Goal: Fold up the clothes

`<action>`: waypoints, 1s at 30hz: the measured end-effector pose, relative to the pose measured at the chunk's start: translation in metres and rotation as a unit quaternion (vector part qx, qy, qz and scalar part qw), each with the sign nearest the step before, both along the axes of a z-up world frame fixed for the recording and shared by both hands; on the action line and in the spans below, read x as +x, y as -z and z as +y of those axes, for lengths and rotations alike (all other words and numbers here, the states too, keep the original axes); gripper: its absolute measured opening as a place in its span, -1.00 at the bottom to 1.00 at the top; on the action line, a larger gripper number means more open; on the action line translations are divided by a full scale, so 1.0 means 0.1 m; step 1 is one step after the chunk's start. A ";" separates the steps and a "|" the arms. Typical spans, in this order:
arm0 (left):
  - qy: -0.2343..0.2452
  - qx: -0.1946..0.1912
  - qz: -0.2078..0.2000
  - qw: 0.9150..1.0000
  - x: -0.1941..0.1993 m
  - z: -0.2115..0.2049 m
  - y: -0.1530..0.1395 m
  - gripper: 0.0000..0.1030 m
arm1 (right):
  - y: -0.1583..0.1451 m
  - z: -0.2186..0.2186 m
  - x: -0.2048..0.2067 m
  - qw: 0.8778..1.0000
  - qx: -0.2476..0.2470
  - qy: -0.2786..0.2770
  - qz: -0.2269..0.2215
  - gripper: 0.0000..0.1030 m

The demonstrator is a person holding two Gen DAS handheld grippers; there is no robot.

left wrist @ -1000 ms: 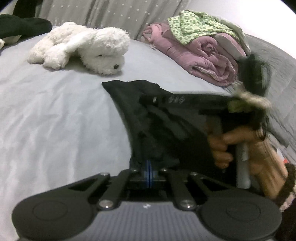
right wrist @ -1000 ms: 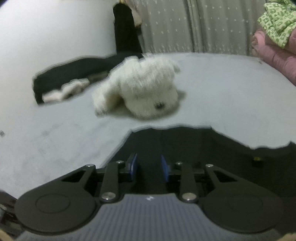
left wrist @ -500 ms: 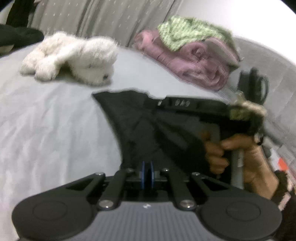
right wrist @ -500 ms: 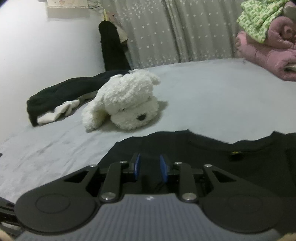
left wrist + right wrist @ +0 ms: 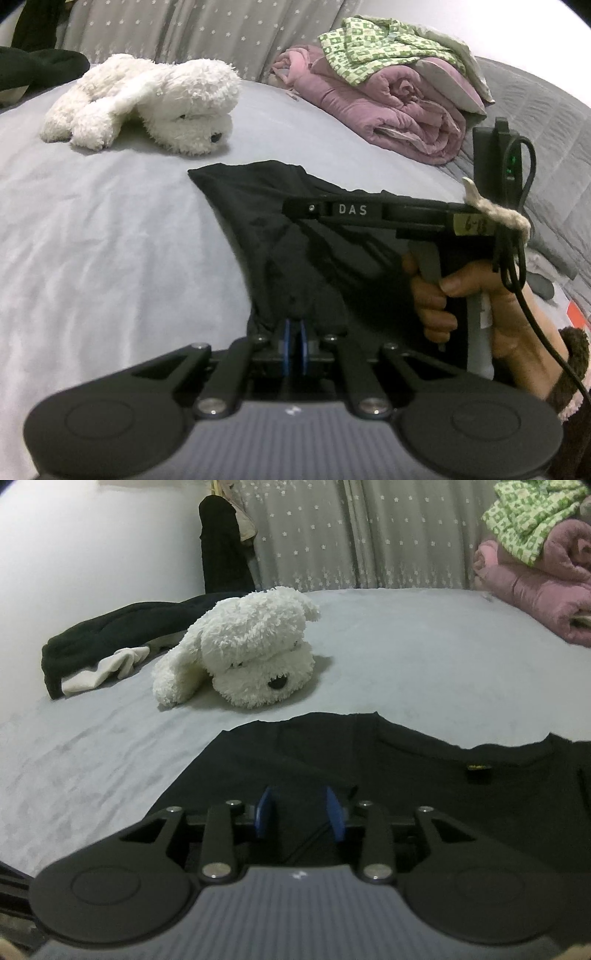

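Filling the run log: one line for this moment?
left tool: shut on black shirt | right tool: open over shirt | bed

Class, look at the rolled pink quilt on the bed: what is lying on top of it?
A crumpled green-and-white patterned garment lies on the pink quilt, with a pale grey cloth beside it. The quilt's top beneath them is hidden.

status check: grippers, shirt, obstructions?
Left gripper shut on black shirt edge. Right gripper open, hovering over it. Shirt lies on grey bed, partly lifted. White plush dog just beyond shirt, not touching.
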State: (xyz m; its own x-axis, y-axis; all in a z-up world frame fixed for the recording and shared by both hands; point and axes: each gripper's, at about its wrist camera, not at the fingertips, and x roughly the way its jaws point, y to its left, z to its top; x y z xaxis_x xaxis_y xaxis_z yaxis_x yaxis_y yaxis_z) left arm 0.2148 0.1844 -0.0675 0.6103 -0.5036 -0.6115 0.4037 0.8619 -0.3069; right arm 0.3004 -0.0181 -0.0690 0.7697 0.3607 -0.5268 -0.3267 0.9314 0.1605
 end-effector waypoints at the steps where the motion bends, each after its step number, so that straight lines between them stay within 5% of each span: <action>1: 0.001 0.005 -0.001 1.000 -0.02 -0.01 -0.02 -0.86 | -0.02 0.00 -0.01 1.000 -0.003 0.007 0.000 -0.15; 5: 0.003 0.023 -0.007 1.000 -0.08 -0.06 -0.11 -0.68 | -0.16 -0.15 -0.19 0.999 0.011 0.041 0.028 -0.14; 9: 0.005 0.041 -0.015 0.999 -0.17 -0.13 -0.20 -0.27 | -0.44 -0.39 -0.66 0.999 -0.018 0.038 0.025 0.00; 14: -0.008 0.058 -0.003 0.998 -0.38 -0.28 -0.30 -0.21 | -0.68 -0.75 -1.22 0.997 -0.051 0.054 0.020 0.08; 23: 0.001 0.115 -0.002 0.993 -1.02 -0.67 -0.62 0.07 | -0.86 -1.31 -2.01 0.994 -0.018 0.097 0.047 0.15; 30: -0.015 0.102 -0.005 0.995 -1.47 -0.75 -0.81 0.14 | -0.95 -1.48 -2.50 0.994 -0.015 0.097 0.044 0.24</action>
